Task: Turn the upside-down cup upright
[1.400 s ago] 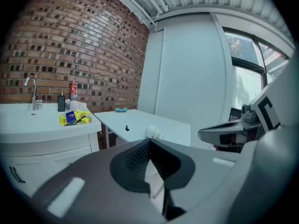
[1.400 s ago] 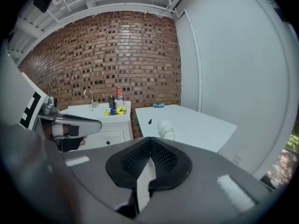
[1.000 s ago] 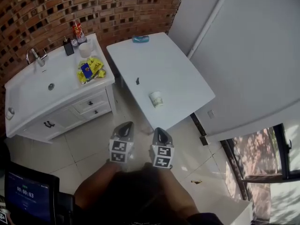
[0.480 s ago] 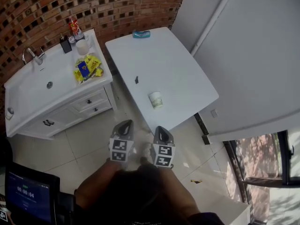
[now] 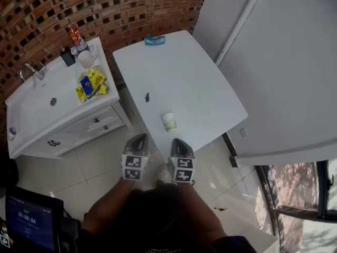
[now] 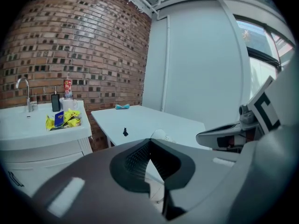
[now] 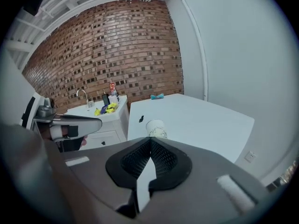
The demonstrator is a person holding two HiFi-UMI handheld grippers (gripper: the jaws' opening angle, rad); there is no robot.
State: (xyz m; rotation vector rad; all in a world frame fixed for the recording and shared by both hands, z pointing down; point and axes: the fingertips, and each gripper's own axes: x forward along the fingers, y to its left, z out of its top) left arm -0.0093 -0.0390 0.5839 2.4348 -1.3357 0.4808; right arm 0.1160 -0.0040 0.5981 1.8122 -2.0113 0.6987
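Note:
A white paper cup [image 5: 168, 122] with a faint print stands upside down near the front edge of the white table [image 5: 184, 73]. Both grippers hover side by side over the floor, short of that edge. My left gripper [image 5: 139, 138] is shut and empty, to the cup's lower left. My right gripper [image 5: 178, 142] is shut and empty, just below the cup. In the right gripper view the cup [image 7: 156, 129] shows right above the closed right gripper [image 7: 150, 139]. In the left gripper view the cup [image 6: 159, 134] peeks over the closed left gripper [image 6: 149, 141].
A small dark object [image 5: 147, 97] lies mid-table and a blue item [image 5: 154, 40] at its far end. At left stands a white sink cabinet [image 5: 31, 115] with yellow packets [image 5: 90, 83] and bottles. Brick wall behind, white wall at right. A timer screen [image 5: 31, 220] sits at lower left.
Both grippers have moved forward toward the table's front edge, and the cup now lies closer to them. The jaws of both stay shut.

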